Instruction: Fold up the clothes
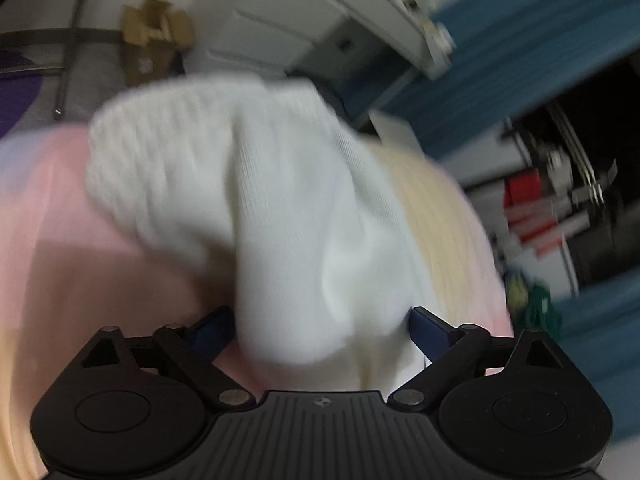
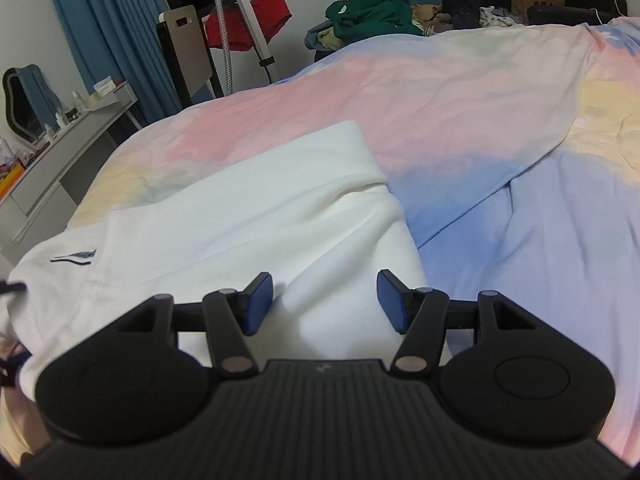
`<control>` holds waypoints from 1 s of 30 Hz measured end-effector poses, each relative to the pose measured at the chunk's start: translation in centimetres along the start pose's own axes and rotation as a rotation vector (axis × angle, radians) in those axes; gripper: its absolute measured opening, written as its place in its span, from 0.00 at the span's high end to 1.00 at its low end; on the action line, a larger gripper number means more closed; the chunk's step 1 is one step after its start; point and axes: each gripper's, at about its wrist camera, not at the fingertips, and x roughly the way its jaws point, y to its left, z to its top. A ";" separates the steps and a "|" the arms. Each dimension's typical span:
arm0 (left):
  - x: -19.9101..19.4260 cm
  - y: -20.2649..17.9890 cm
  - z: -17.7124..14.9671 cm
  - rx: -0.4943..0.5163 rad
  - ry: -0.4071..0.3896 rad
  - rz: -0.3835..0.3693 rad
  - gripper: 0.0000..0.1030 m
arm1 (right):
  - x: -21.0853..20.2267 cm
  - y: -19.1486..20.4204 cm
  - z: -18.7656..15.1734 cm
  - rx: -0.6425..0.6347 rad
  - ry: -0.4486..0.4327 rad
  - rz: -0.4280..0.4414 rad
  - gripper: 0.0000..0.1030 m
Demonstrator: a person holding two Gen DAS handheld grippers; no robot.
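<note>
Now left claw straddles white garment; right claw gapes, holding nothing.

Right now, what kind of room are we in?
Most likely a bedroom: the white garment lies on a bed with a pastel duvet, beside a dressing table holding small bottles, with teal curtains behind.

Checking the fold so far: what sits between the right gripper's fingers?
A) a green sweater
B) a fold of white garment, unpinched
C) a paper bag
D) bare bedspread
B: the right gripper has both blue pads apart, with a ridge of the white garment lying between them.
</note>
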 end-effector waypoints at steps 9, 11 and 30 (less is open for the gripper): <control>2.4 1.5 4.6 -0.041 -0.051 0.018 0.50 | -1.4 0.7 0.3 -0.019 -0.080 0.028 0.42; 1.8 0.5 3.9 0.041 -0.124 0.013 0.65 | -0.6 0.9 0.1 -0.041 -0.047 0.018 0.42; -13.2 -19.2 -17.2 0.834 -0.588 -0.229 0.79 | -2.5 -4.1 2.1 0.219 -0.057 -0.011 0.42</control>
